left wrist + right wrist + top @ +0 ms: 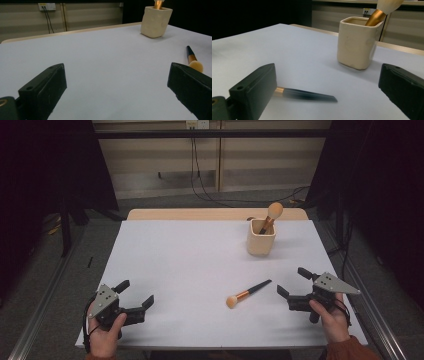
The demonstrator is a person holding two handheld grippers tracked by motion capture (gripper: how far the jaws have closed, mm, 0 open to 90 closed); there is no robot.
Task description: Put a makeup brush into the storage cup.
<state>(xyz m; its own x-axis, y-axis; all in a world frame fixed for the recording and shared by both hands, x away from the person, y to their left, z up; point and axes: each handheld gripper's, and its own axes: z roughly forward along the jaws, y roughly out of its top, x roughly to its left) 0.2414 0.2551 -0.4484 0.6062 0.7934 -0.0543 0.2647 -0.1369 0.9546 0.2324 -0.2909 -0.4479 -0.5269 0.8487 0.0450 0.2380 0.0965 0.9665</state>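
right gripper (291, 283) is sitting wide open next to the loose brush (248, 293), probably lining up to grab its handle and drop it in the cup (260, 241)

In the right gripper view, the brush (308, 95) on the table is blurred, and its head is hidden behind one jaw. The standing brush (158, 4) is cut off by the top edge in the left gripper view.

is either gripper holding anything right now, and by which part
Nothing is held. The left gripper and right gripper are both open; the brush lies loose on the table.
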